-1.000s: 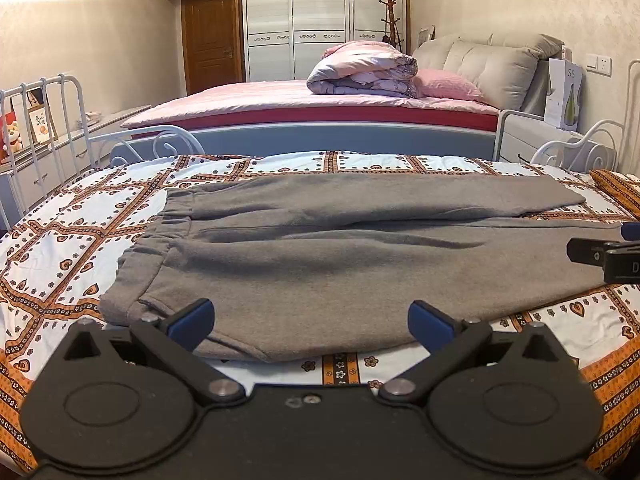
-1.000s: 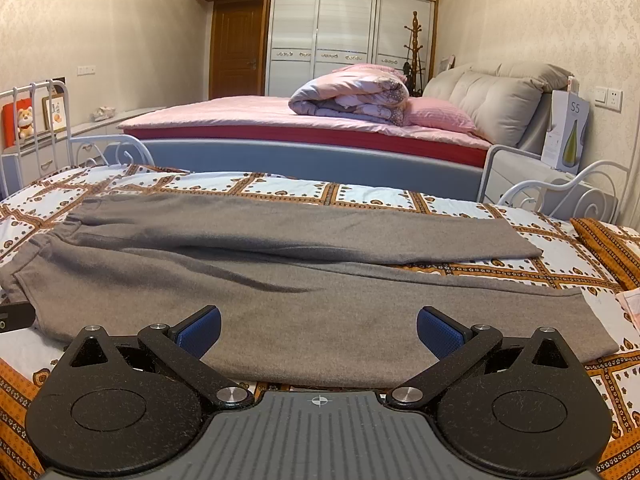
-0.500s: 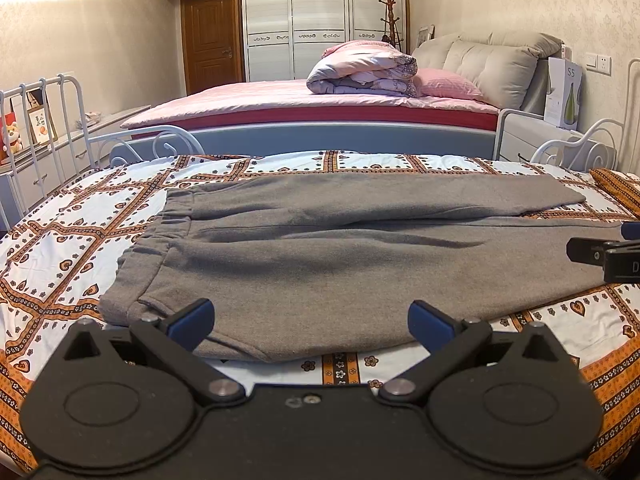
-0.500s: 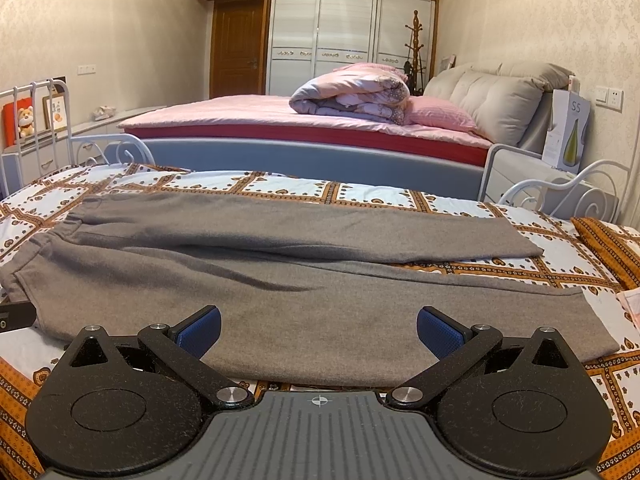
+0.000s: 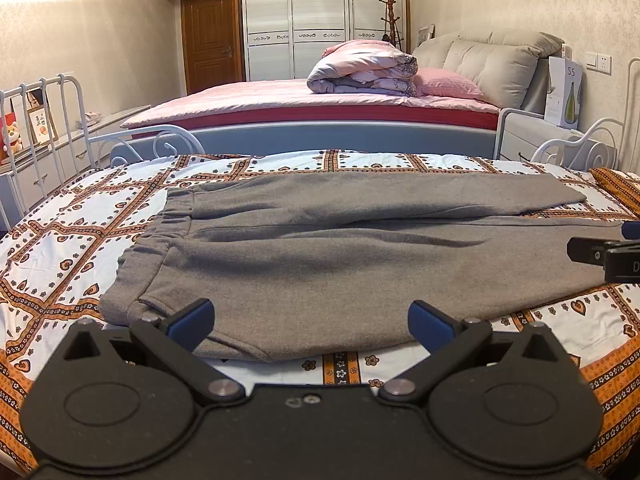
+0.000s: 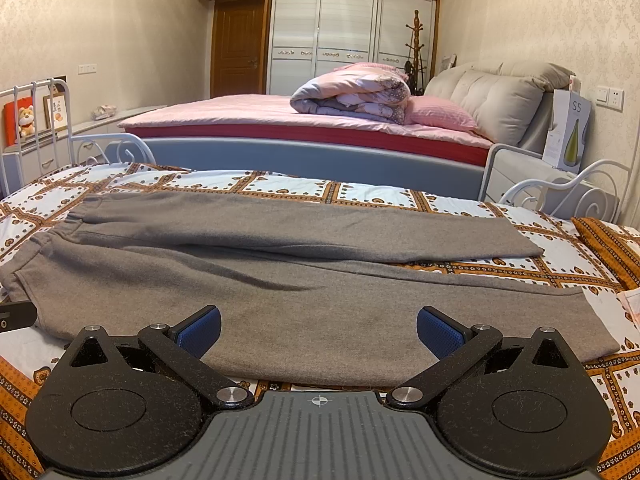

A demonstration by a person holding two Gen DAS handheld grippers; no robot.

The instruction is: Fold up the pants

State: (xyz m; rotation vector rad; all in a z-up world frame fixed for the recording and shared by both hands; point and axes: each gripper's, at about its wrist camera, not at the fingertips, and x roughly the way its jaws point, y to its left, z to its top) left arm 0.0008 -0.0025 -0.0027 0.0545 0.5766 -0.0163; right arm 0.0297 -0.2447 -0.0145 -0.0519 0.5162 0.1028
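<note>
Both wrist views low, near, sharing pants (image 5: 340, 248).

The grey pants (image 5: 340, 248) lie flat across the middle of the patterned bed (image 5: 60, 248), so the air above them is open, and bare quilt is free along the near edge and at the left end beside the waistband. White metal rails (image 5: 44, 128) stand at the left end of the bed and a scrolled rail (image 6: 572, 188) at the far right corner, closing those sides. Past the far edge the blue frame of a second bed (image 6: 320, 160) blocks reach, and an orange pillow (image 6: 612, 240) occupies the right end.
</note>
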